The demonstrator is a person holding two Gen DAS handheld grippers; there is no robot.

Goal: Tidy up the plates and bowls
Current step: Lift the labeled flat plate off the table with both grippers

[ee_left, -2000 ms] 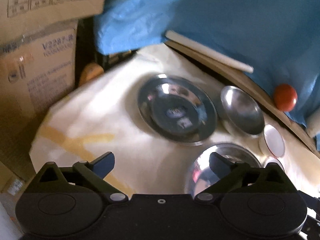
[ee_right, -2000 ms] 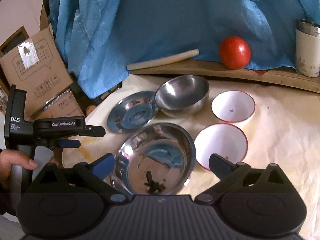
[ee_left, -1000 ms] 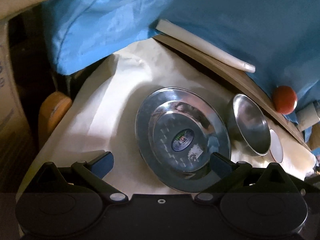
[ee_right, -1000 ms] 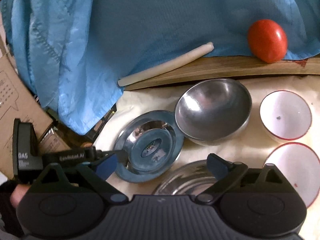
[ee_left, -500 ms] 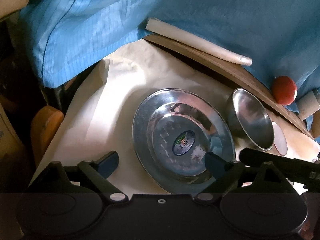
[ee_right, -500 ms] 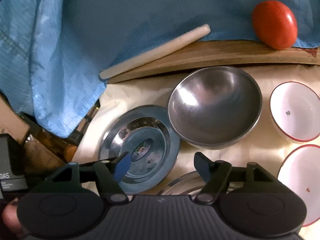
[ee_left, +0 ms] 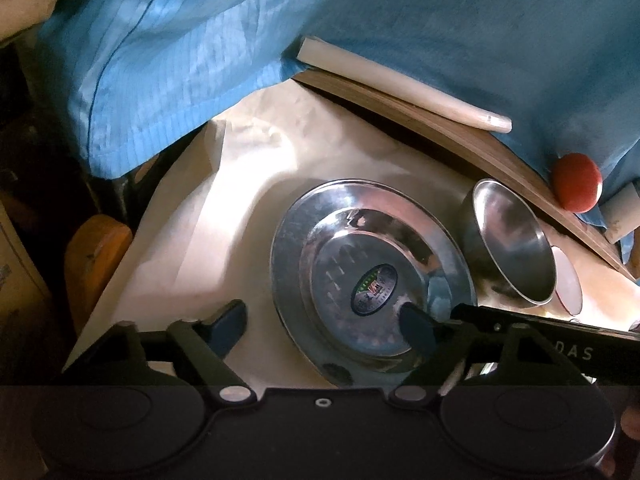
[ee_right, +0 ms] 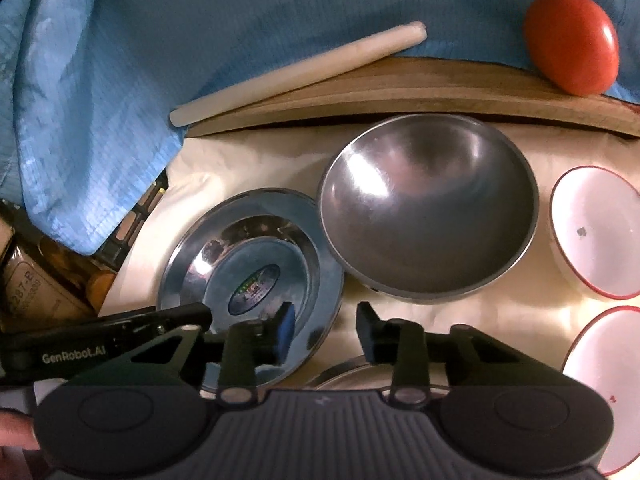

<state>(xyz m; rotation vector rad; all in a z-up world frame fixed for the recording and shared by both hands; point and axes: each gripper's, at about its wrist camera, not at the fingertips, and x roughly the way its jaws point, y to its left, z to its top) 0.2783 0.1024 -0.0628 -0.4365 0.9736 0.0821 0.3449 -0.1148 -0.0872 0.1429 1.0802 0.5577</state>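
- Closing in, the right gripper is narrowing its jaws astride the steel plate's near rim, not yet pinching, presumably for lifting.
- Bracketing that plate's opposite edge, the left gripper has been closing too, still open, nothing clamped.
- Sitting just beside the plate, the steel bowl is waiting for sorting.

Tight on the right, open on the left
Bare worktop lies left of the steel plate; the steel bowl crowds its right rim.

Steel and white dishes upright on cream paper ahead of the gripper tips

A flat steel plate with an oval sticker lies just past the tips, left; a deep steel bowl sits beyond-right, rim touching it. Two red-rimmed white bowls, far and near, lie at right; another steel rim peeks beneath.
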